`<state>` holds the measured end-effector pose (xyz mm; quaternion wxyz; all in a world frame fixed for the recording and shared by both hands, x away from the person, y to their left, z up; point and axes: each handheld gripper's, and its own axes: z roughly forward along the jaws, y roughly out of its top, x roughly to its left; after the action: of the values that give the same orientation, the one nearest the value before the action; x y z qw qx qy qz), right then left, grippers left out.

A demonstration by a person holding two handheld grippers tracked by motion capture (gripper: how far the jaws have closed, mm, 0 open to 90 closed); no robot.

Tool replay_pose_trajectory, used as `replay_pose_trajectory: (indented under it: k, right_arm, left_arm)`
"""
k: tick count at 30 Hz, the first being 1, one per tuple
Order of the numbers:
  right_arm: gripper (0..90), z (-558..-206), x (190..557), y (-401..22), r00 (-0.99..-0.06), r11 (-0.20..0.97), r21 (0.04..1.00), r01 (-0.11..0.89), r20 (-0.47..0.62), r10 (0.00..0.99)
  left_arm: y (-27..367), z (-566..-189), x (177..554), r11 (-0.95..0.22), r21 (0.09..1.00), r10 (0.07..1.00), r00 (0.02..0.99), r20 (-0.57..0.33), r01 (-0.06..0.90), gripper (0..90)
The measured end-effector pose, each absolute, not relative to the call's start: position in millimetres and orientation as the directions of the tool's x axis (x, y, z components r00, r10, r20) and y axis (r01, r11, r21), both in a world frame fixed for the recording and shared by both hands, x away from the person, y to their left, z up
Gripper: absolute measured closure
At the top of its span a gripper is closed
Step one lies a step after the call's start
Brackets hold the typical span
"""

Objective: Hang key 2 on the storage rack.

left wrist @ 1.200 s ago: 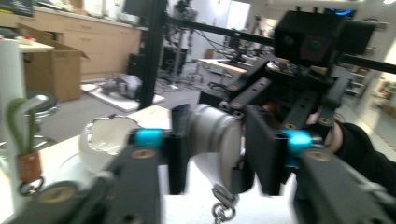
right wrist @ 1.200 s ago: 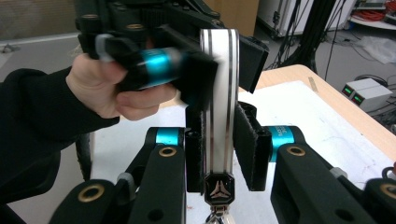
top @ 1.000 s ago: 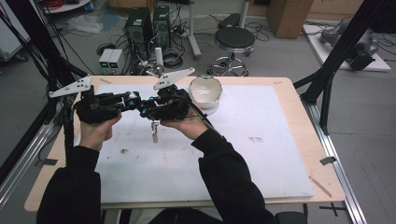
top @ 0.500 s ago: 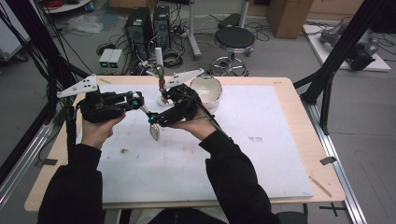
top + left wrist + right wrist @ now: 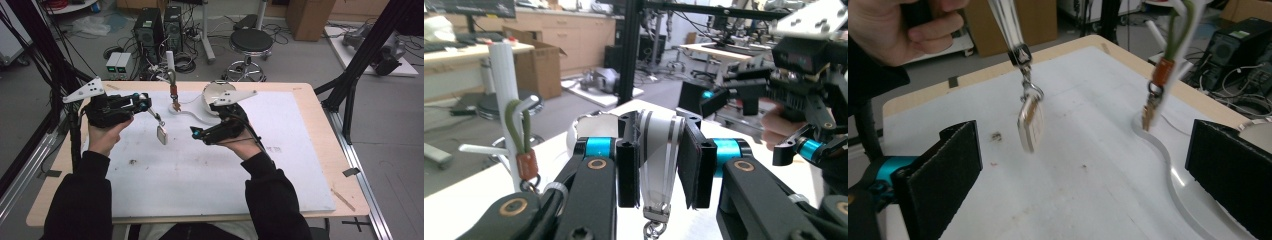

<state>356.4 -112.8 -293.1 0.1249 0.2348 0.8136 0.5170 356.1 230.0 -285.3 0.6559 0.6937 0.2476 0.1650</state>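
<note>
My left gripper [image 5: 146,105] is shut on a pale strap [image 5: 657,134] above the white mat. A small metal clip and a flat whitish tag [image 5: 161,134] hang from the strap. In the left gripper view my left gripper [image 5: 658,167] pinches the strap between its pads. My right gripper [image 5: 195,133] stands to the right of the tag, apart from it. Its jaws have just been opening and are wide with nothing between them. In the right gripper view my right gripper [image 5: 1088,172] faces the hanging tag [image 5: 1029,125]. A second keychain [image 5: 175,95], green loop with orange tab, hangs on a white stand [image 5: 170,62].
The stand's curved white base [image 5: 1168,165] lies on the mat at the back. A round white bowl [image 5: 216,91] sits behind my right hand. Small dark marks [image 5: 133,161] dot the mat. Black frame legs [image 5: 350,85] rise at the table's right and left edges.
My right gripper has let go beside the left one, opened wide, and moved right and toward the person. The left gripper has kept still with the strap and tag.
</note>
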Motion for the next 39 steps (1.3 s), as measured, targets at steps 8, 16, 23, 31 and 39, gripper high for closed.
replay_pose_trajectory:
  k: [8, 16, 23, 31, 39]
  right_arm:
    - [0.7, -317, 352, -159, -0.806, 0.268, 0.924, 0.274, 0.069, 0.588]
    - [0.6, -339, 341, -194, -0.754, 0.24, 0.933, 0.268, 0.048, 0.655]
    - [0.6, -366, 335, -226, -0.73, 0.194, 0.934, 0.3, 0.094, 0.678]
    - [0.7, -383, 327, -253, -0.69, 0.173, 0.935, 0.309, 0.096, 0.717]
    - [0.7, -395, 316, -267, -0.691, 0.183, 0.937, 0.298, 0.079, 0.719]
  left_arm:
    - [225, -288, 365, -0.034, 0.991, 0.601, 0.794, -0.084, 0.13, 72.1]
    - [226, -287, 377, -0.048, 0.99, 0.62, 0.781, -0.075, 0.133, 72.0]
    - [228, -283, 394, -0.084, 0.987, 0.642, 0.765, -0.053, 0.139, 72.0]
    - [231, -276, 413, -0.091, 0.985, 0.66, 0.749, -0.051, 0.148, 72.0]
    - [235, -277, 434, -0.097, 0.982, 0.686, 0.726, -0.054, 0.164, 72.0]
